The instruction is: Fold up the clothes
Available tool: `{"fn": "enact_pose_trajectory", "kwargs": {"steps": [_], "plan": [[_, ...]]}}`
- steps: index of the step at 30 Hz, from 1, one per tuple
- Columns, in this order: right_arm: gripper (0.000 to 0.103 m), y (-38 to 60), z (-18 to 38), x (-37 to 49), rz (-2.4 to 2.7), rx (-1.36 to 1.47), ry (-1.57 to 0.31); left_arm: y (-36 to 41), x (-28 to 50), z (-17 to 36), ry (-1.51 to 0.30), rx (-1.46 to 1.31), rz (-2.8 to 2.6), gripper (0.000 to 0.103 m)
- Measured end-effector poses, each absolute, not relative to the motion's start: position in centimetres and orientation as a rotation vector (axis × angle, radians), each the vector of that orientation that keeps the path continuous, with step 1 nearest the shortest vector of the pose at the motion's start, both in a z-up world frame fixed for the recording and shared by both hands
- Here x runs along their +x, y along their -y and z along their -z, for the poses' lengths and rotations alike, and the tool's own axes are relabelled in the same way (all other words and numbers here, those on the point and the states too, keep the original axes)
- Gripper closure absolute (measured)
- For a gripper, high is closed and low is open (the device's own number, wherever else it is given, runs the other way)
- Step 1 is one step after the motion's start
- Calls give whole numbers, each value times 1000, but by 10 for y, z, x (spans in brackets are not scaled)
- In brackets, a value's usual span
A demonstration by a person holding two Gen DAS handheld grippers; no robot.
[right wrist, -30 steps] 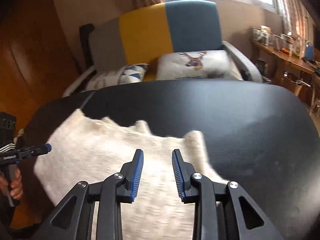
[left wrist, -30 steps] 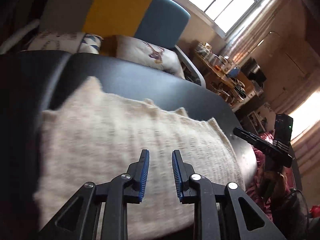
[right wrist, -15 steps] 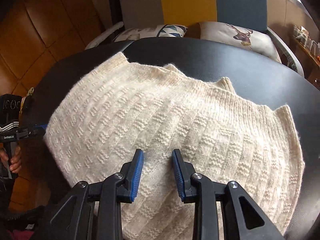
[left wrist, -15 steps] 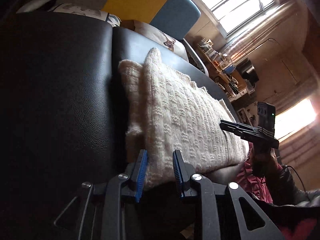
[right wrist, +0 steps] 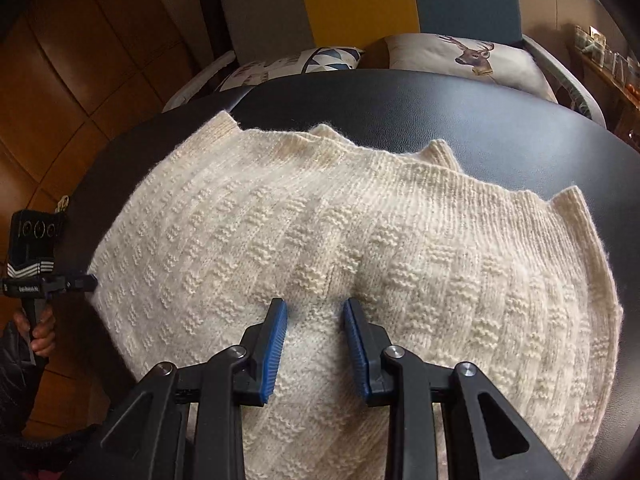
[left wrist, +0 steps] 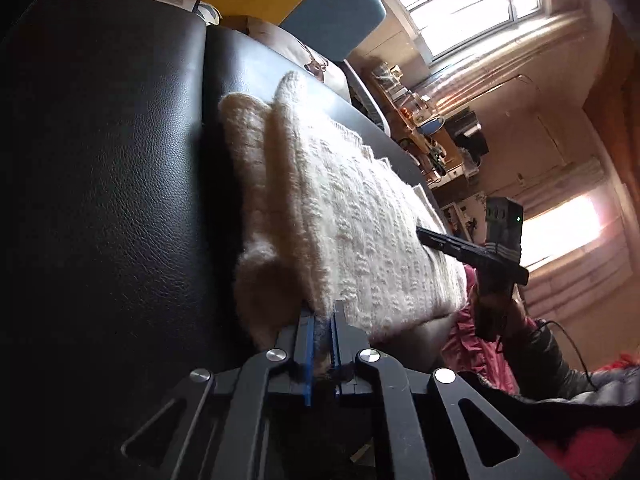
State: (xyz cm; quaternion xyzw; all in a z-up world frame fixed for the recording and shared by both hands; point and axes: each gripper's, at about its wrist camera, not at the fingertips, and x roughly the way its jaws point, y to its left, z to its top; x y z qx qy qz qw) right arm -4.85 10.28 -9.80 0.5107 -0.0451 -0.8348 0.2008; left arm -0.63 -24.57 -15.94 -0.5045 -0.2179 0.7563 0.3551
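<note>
On black table [right wrist: 440,120], cream sweater [right wrist: 320,220] lying crosswise, left claw [left wrist: 322,320] pinching edge

The sweater [right wrist: 360,240] under my right tongs [right wrist: 315,312] is cream wool knit, fuzzy, ribbed with raised blocks. My left tongs [left wrist: 323,312], matt black plastic with ridged blue pads and shiny metal rivets, pinch its fluffy edge. The desk [left wrist: 120,160] is black leatherette, pebbled, faintly glossy. The wall panels [right wrist: 80,40] look polished wood.
</note>
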Motion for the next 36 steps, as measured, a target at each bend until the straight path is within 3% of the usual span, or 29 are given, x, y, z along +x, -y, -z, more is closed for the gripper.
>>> {"fn": "enact_pose_trajectory", "kwargs": {"steps": [4,6,9,12,13,16,17,24,36], "plan": [[76,-113,103,-49,2326,1425,146,249,25,167,499,-1381,-2029,97],[77,-120,108,-51,2316,1413,226,265,33,180,645,-1403,-1991,97],[78,-121,108,-53,2318,1404,232,267,40,170,656,-1397,-2028,96],[78,-122,108,-52,2327,1381,243,263,40,154,648,-1385,-2035,87],[78,-124,109,-51,2330,1367,258,264,37,147,646,-1372,-2053,78],[77,-126,110,-49,2331,1331,293,273,25,132,688,-1309,-2126,34],[77,-127,110,-48,2329,1323,301,275,17,127,695,-1295,-2152,26],[77,-131,108,-45,2303,1292,323,258,-44,124,580,-1372,-2164,23],[77,-137,111,-44,2290,1236,354,228,-74,151,730,-1510,-1986,25]]}}
